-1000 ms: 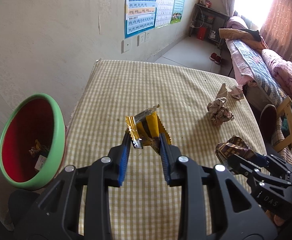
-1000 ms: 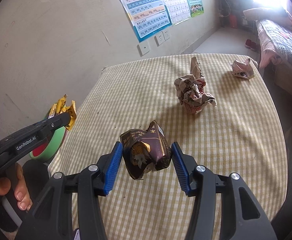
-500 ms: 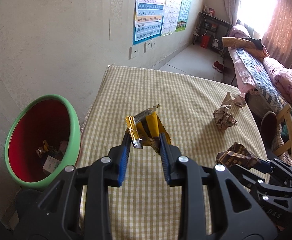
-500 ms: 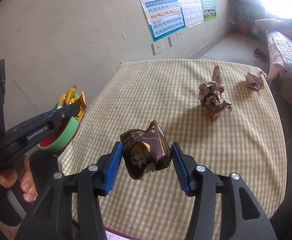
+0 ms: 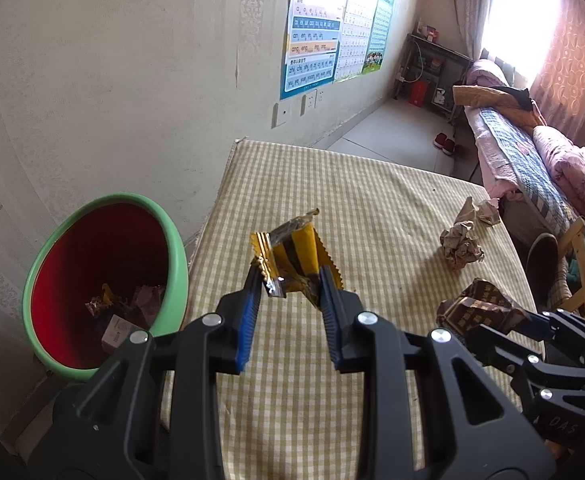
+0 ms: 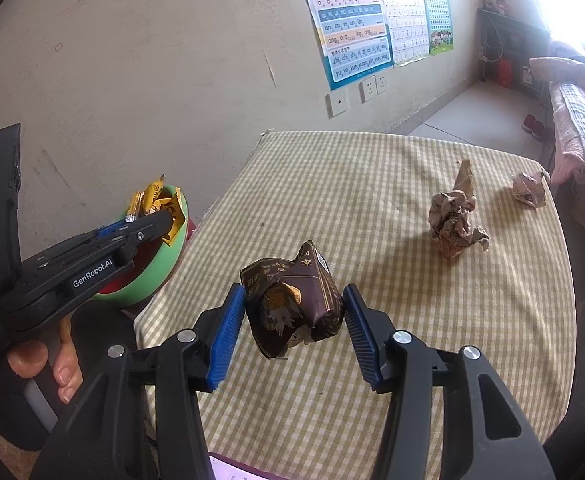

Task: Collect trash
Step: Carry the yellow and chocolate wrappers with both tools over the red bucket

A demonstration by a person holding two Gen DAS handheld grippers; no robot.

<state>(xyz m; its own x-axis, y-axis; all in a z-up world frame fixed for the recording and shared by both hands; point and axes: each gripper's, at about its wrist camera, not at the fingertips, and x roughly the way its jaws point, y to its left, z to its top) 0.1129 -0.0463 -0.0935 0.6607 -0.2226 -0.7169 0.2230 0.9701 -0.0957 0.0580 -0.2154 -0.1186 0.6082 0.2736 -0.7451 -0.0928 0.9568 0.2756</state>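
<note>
The left claw pinches a yellow wrapper; the bin lies at its 9 o'clock, nearer this hand. The right claw grips a brown carton above the surface.

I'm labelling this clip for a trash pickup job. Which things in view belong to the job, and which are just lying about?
Part of the job:
- yellow wrapper in the left tongs
- crushed brown carton in the right tongs
- crumpled paper ball
- small paper wad
- green bin

Just lying about:
- wall posters
- bed
- red slippers
</note>
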